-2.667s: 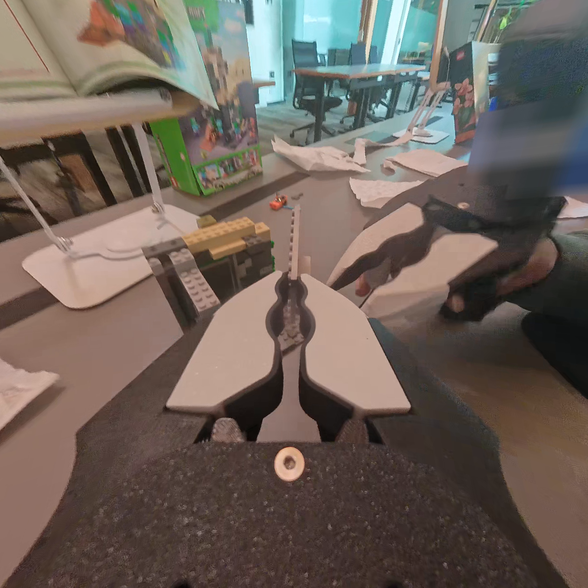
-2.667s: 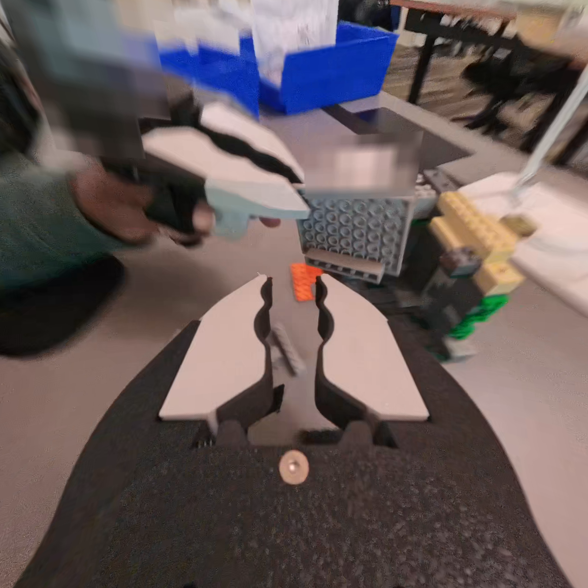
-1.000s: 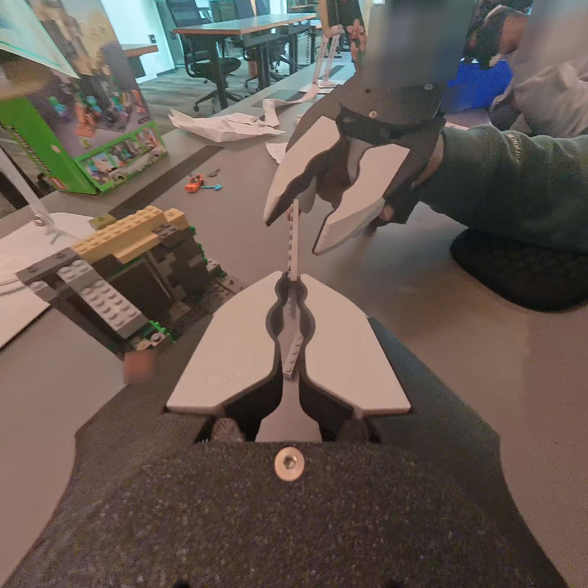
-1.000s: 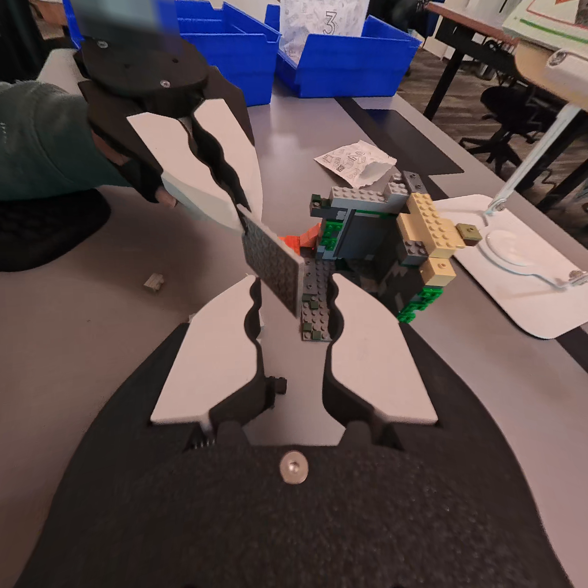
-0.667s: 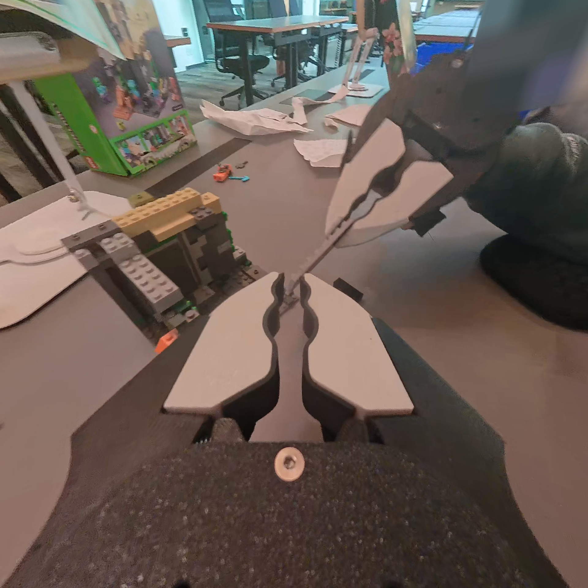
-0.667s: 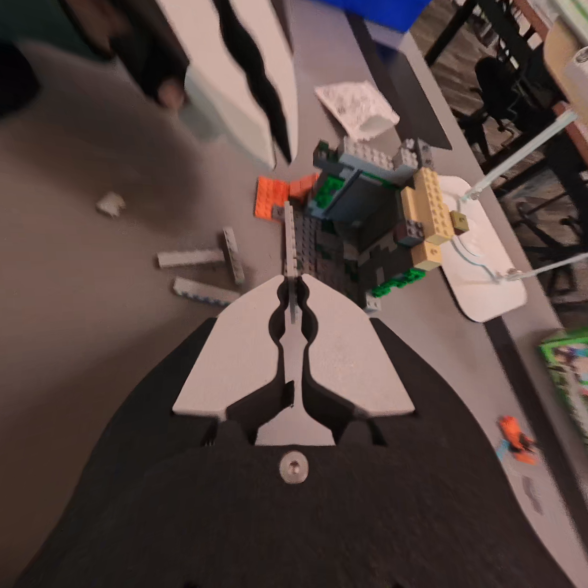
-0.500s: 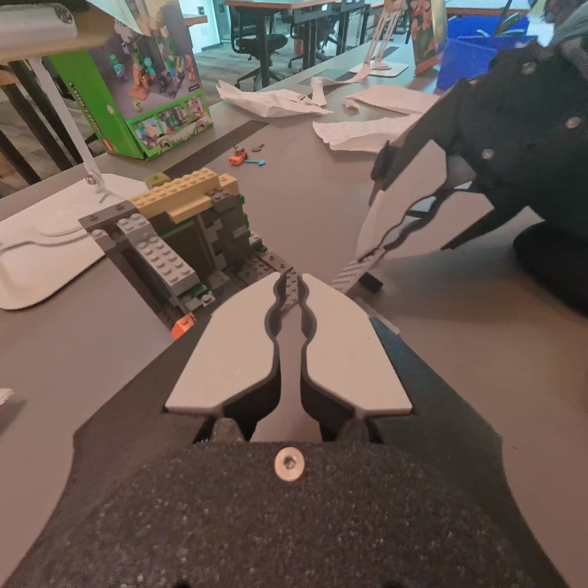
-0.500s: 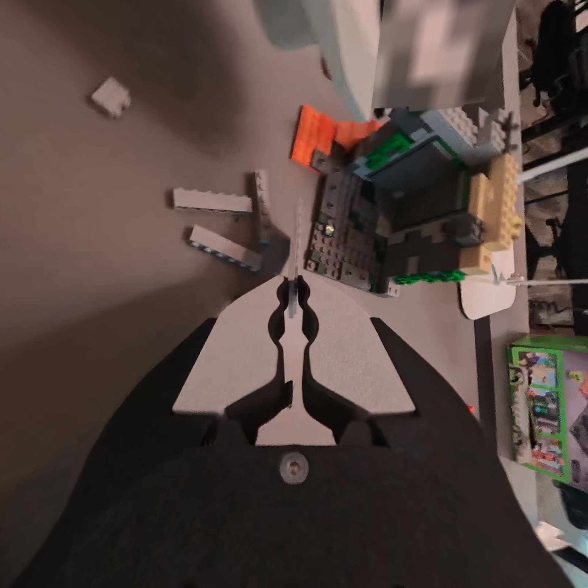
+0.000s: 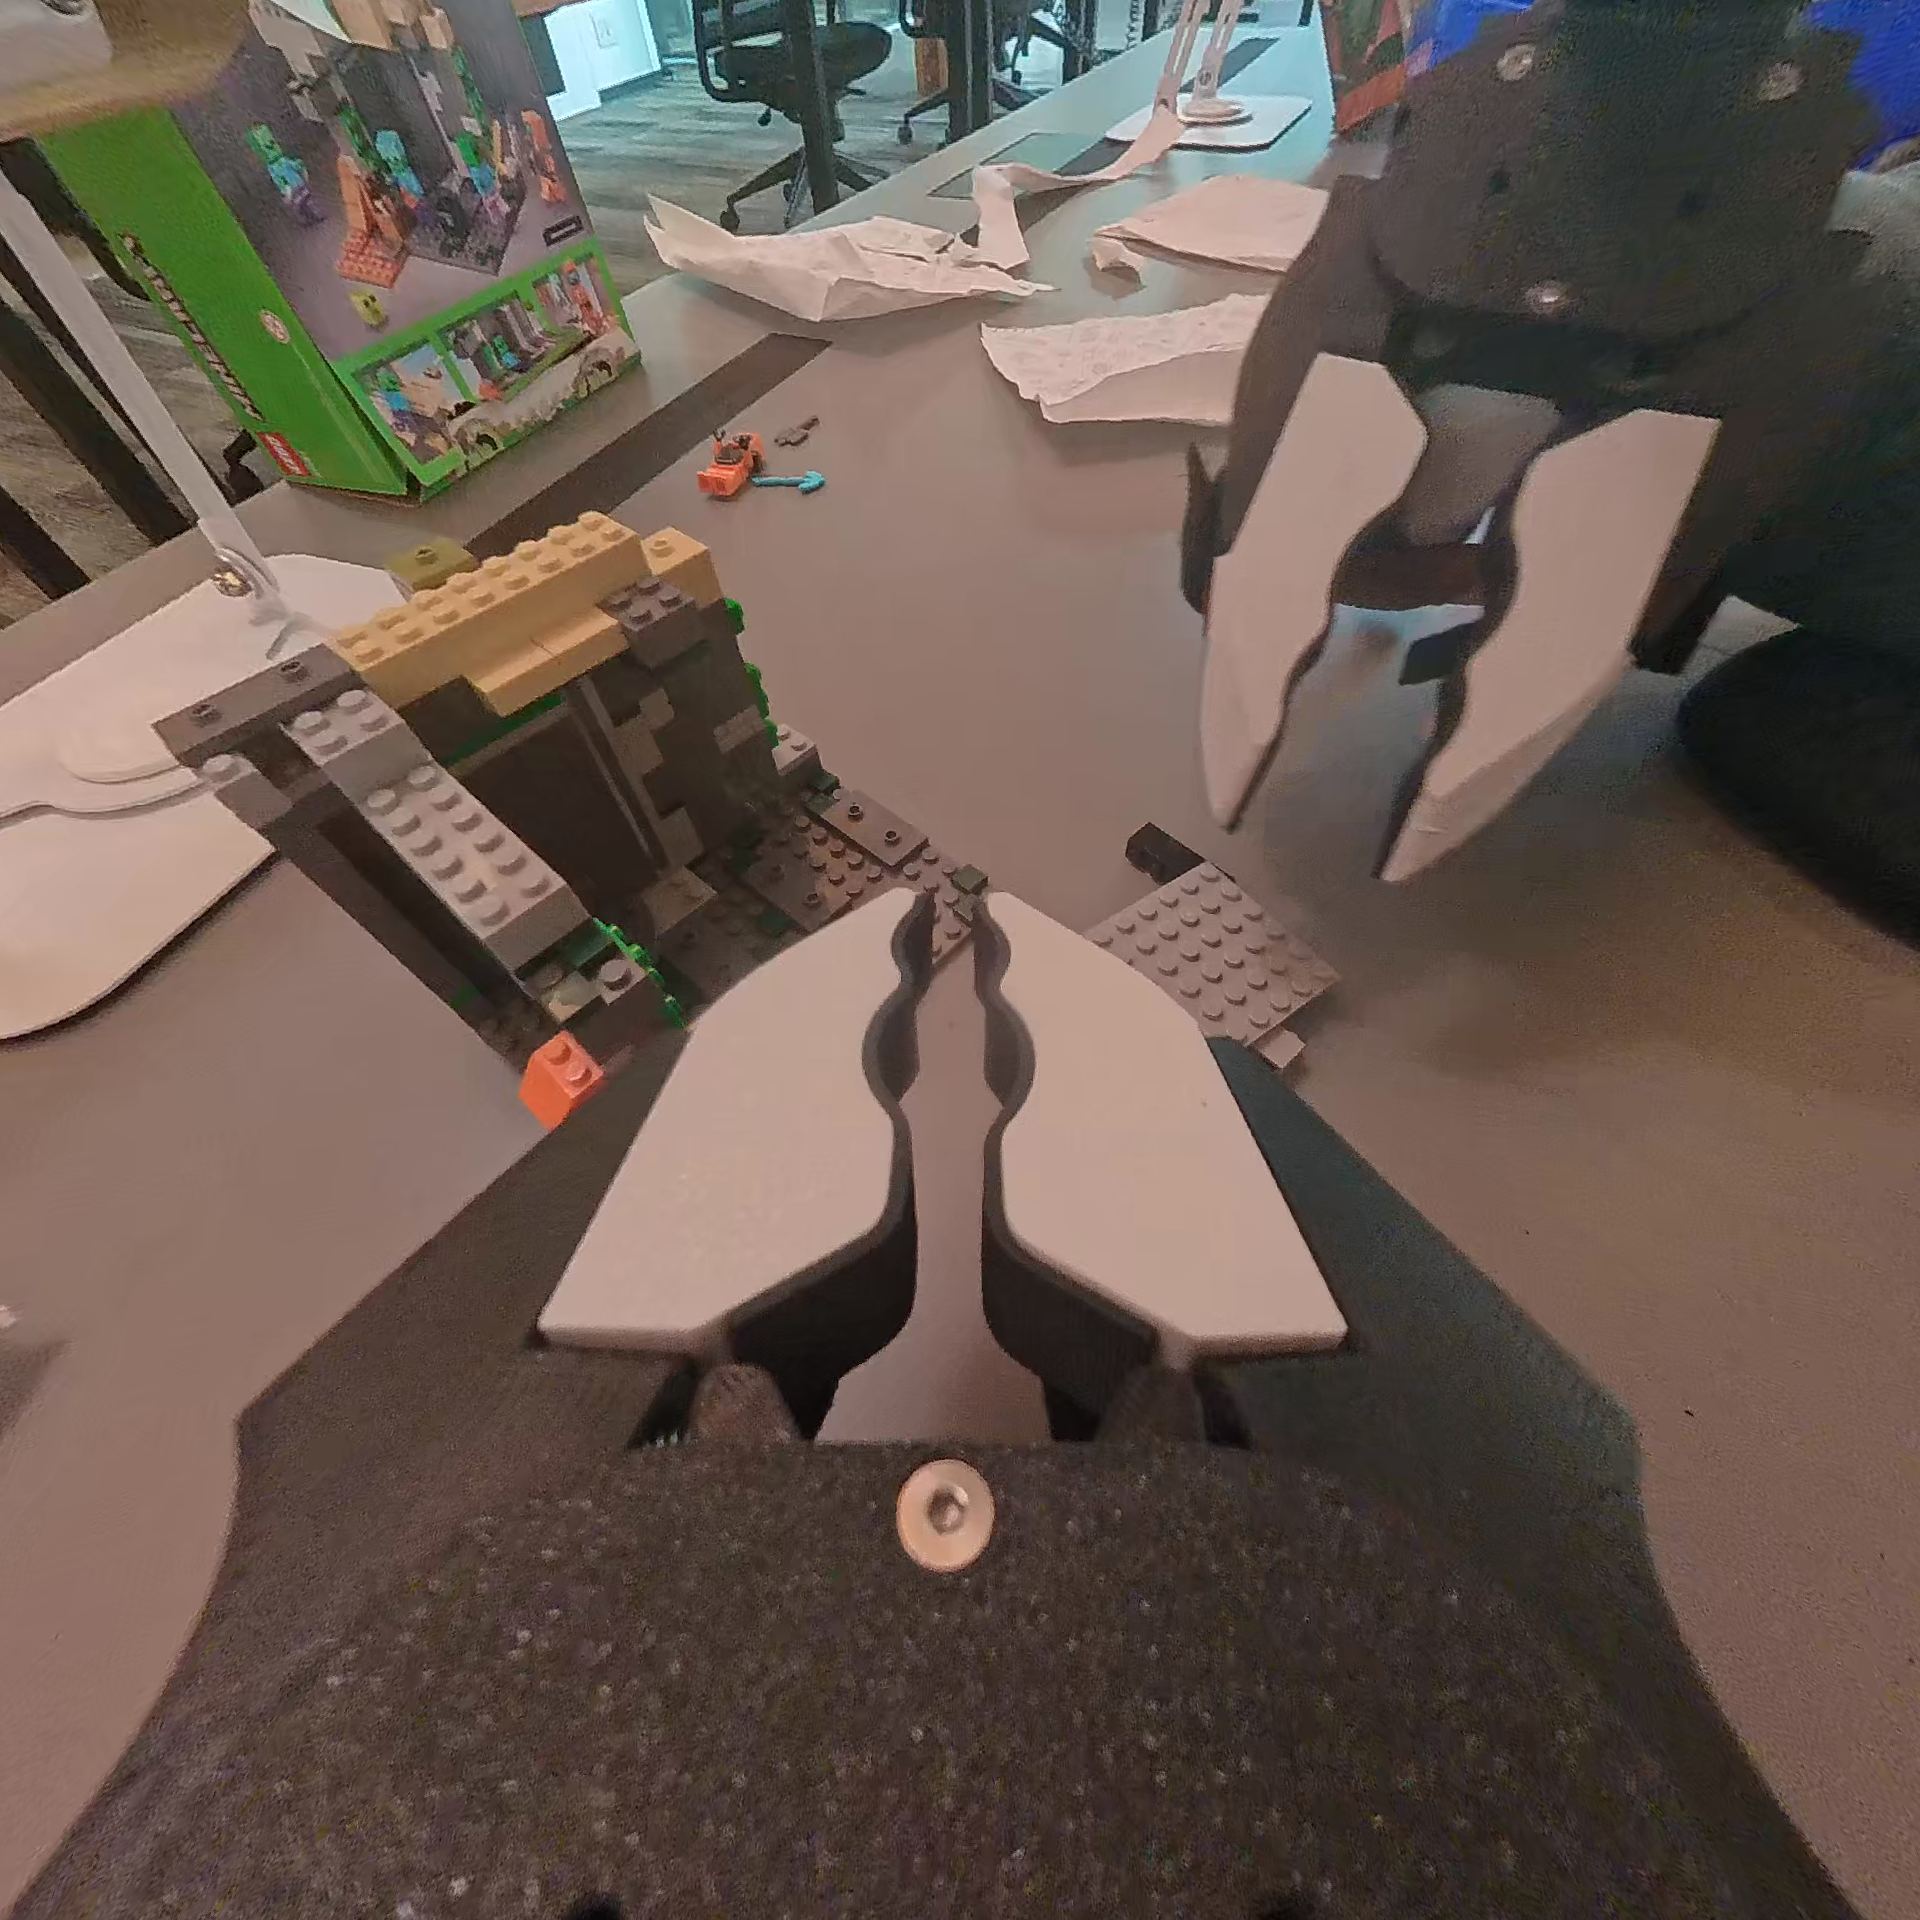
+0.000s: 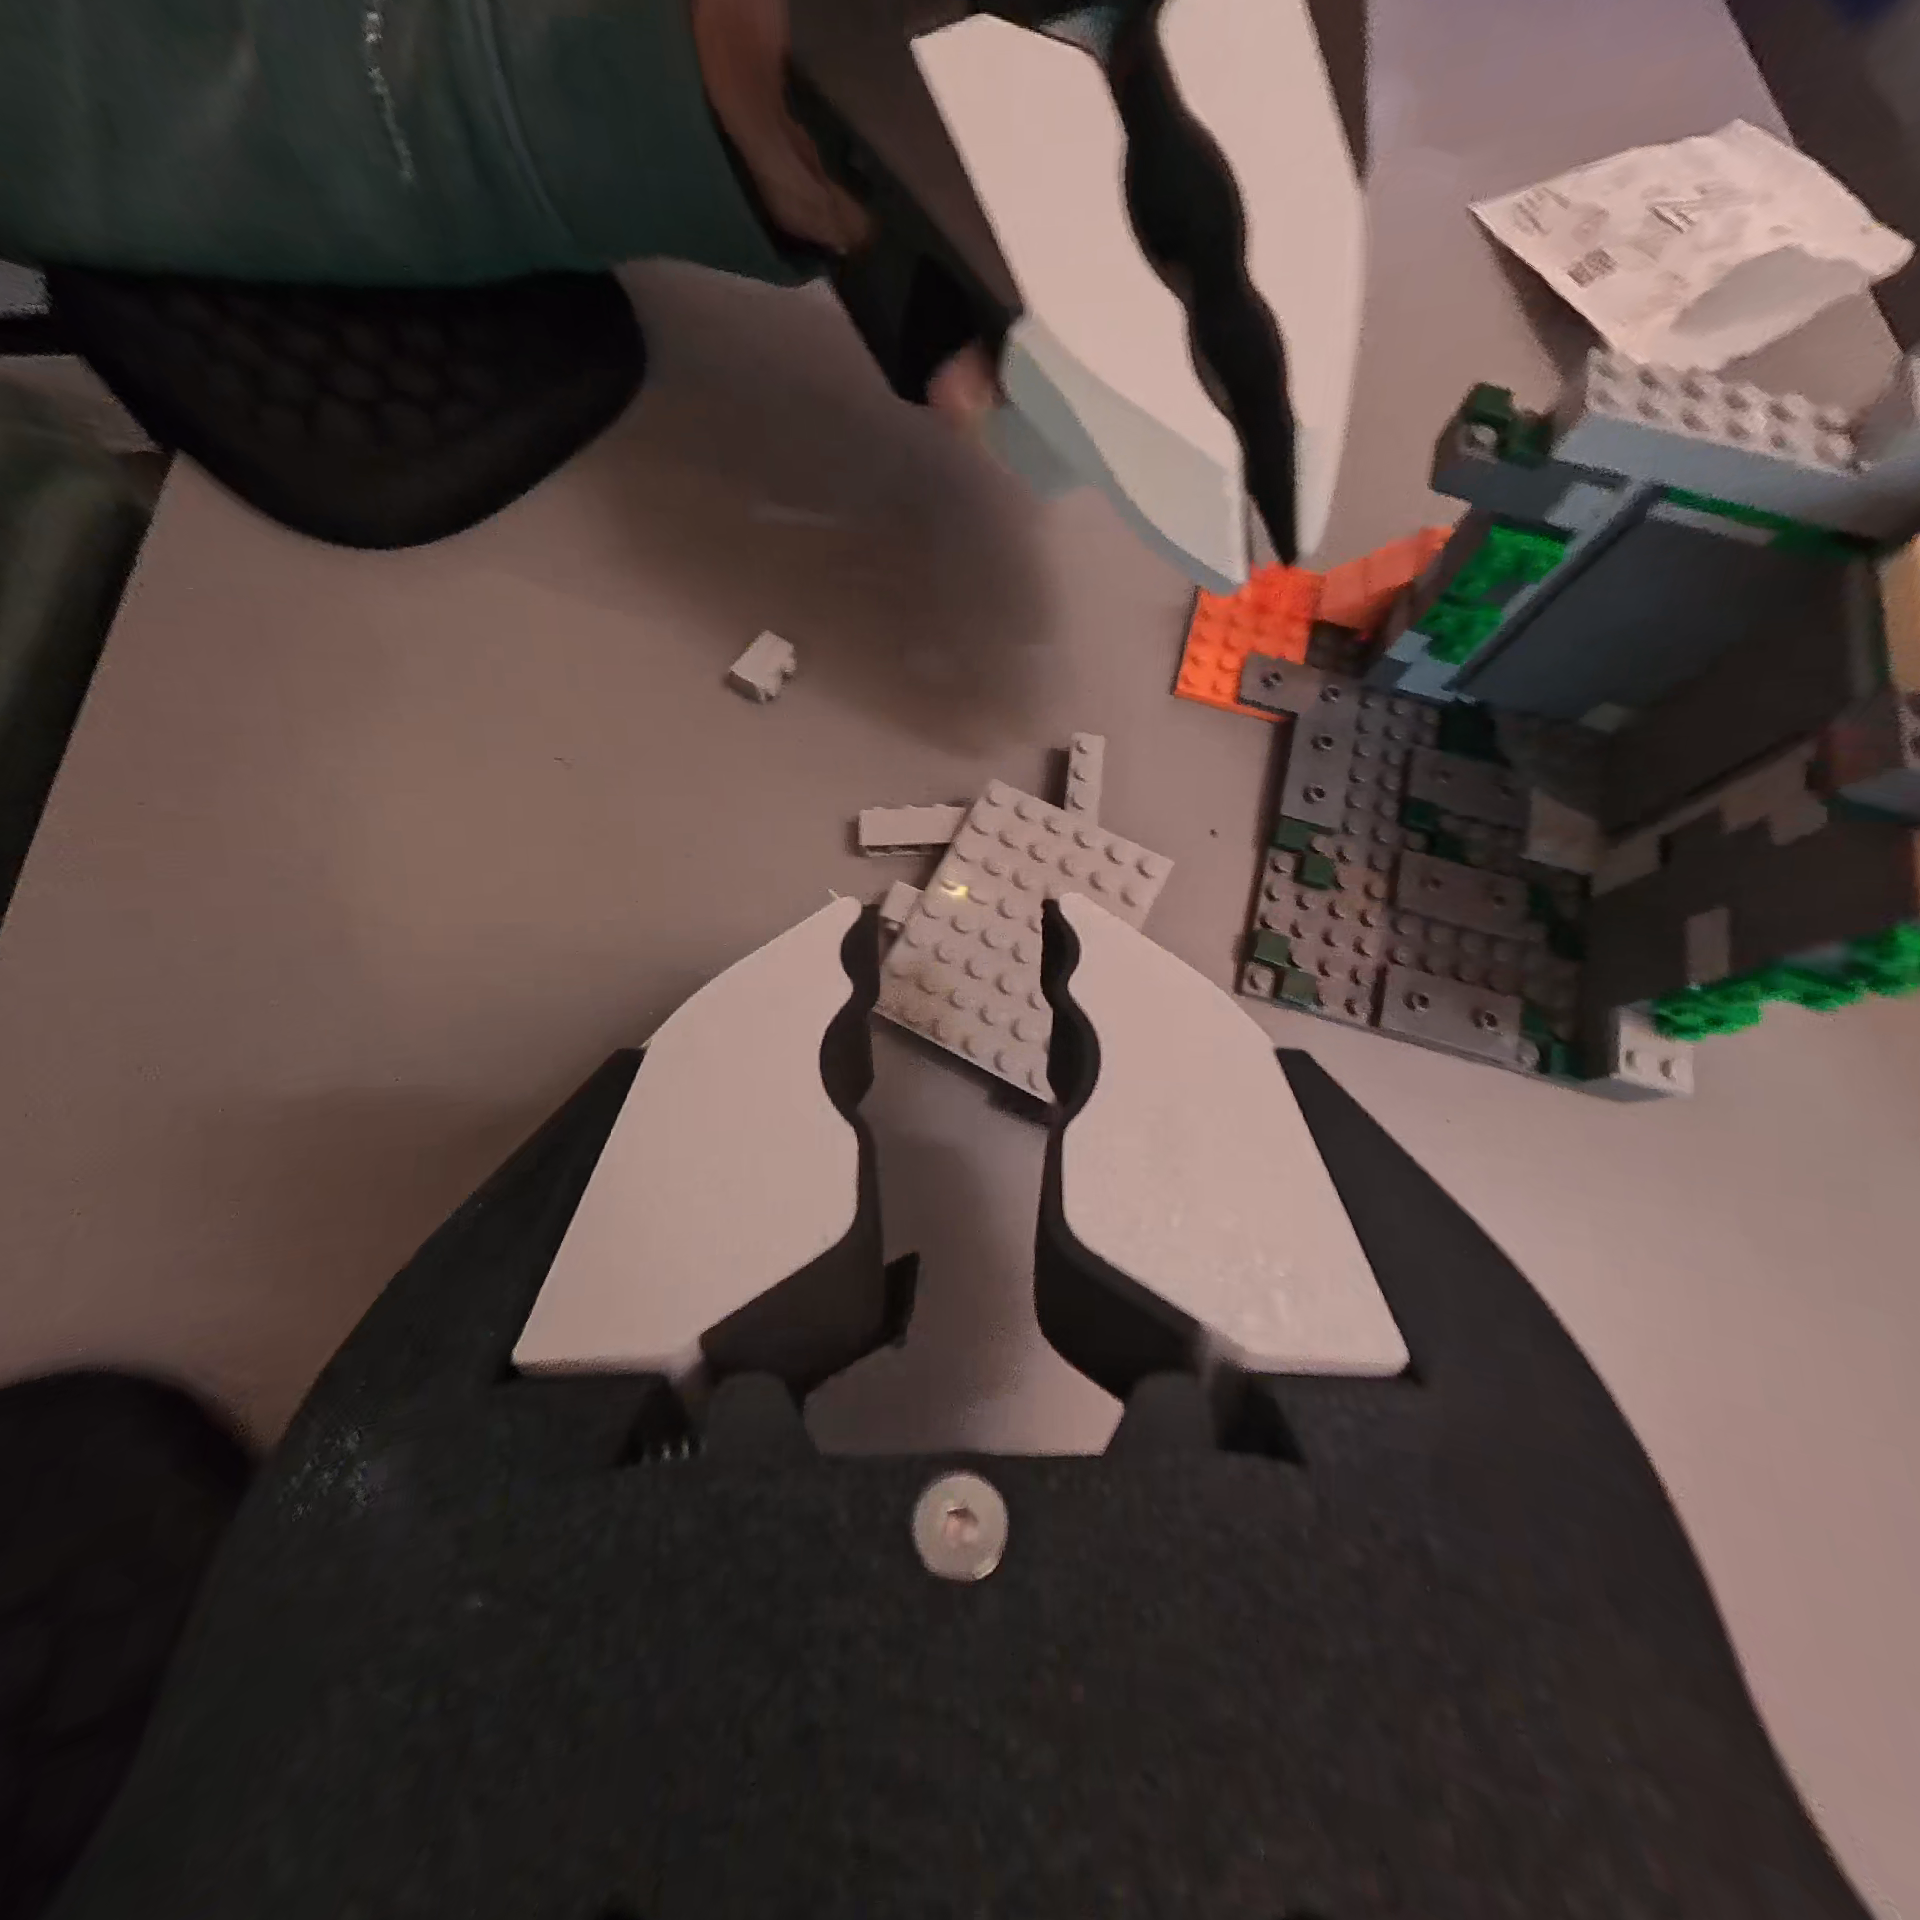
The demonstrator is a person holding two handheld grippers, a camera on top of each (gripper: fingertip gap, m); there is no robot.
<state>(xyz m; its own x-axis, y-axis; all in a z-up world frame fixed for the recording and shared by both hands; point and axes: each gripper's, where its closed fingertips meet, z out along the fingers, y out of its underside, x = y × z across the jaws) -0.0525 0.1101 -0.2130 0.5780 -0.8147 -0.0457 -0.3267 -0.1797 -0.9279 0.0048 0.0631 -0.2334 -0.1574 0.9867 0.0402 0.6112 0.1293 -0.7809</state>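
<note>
The left gripper [image 9: 948, 914] has its 2 fingers almost together, a narrow slit of air between the tips and nothing in it. Its tips hover over the dark grey studded floor of the brick model [image 9: 540, 727], which rises ahead and to its left with a tan top and light grey stepped wall. A small orange brick [image 9: 561, 1077] lies on the bench [image 9: 312, 1195] just left of its left finger. Right of its right finger a flat light grey plate [image 9: 1216, 961] lies studs up on the bench, with a small black piece [image 9: 1158, 847] just beyond it.

The right gripper [image 10: 951, 914] hangs open above that same grey plate [image 10: 1023, 914]; the plate lies flat below and between the fingers, not pinched by them. Narrow grey bricks [image 10: 904, 828] poke out from under the plate's far edge, and a small grey brick [image 10: 762, 665] lies farther ahead to the left. The model stands to its right, an orange plate [image 10: 1247, 644] at its near corner. From the left wrist view the right gripper is above the bench, ahead and to the right, fingers spread and bare.
</note>
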